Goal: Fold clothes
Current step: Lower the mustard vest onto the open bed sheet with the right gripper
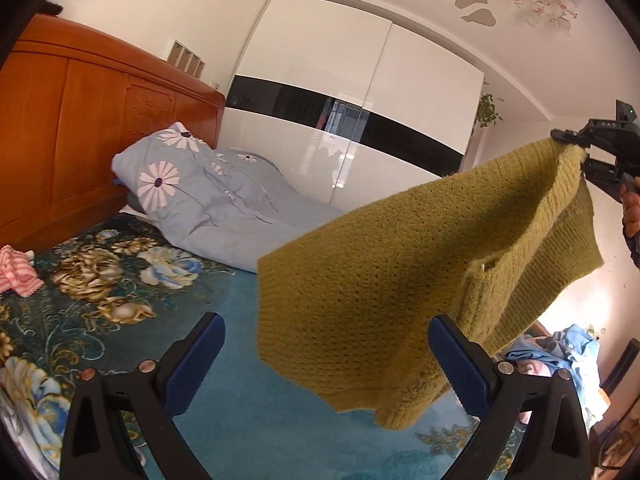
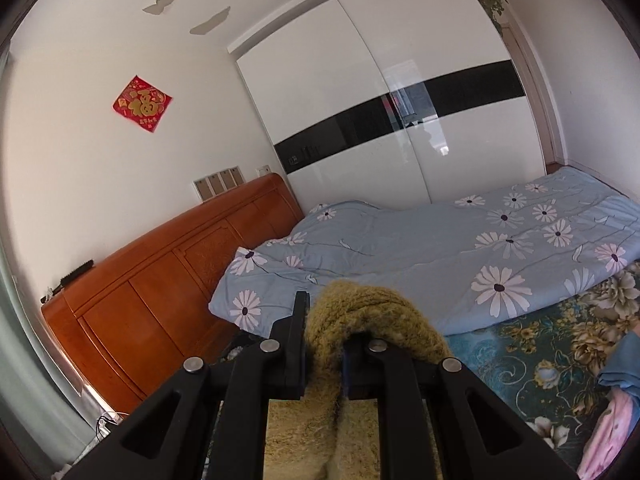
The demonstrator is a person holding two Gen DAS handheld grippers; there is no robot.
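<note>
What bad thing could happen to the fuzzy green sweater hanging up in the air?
Only the right tongs pinch the green sweater, at one bunched edge, so it might slip out and drop in a heap onto the bed. The left tongs are open with nothing between them. The hem dangles against one pad, so closing now might grab a crooked spot and spoil the fold.

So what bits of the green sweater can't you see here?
- Left wrist view: the green sweater has a folded lower hem, hiding its back layer.
- Right wrist view: the right tool, shut on the knit, covers the pinched part; the frame's bottom edge cuts off the rest.
- Sleeves: cannot tell where they are.
</note>
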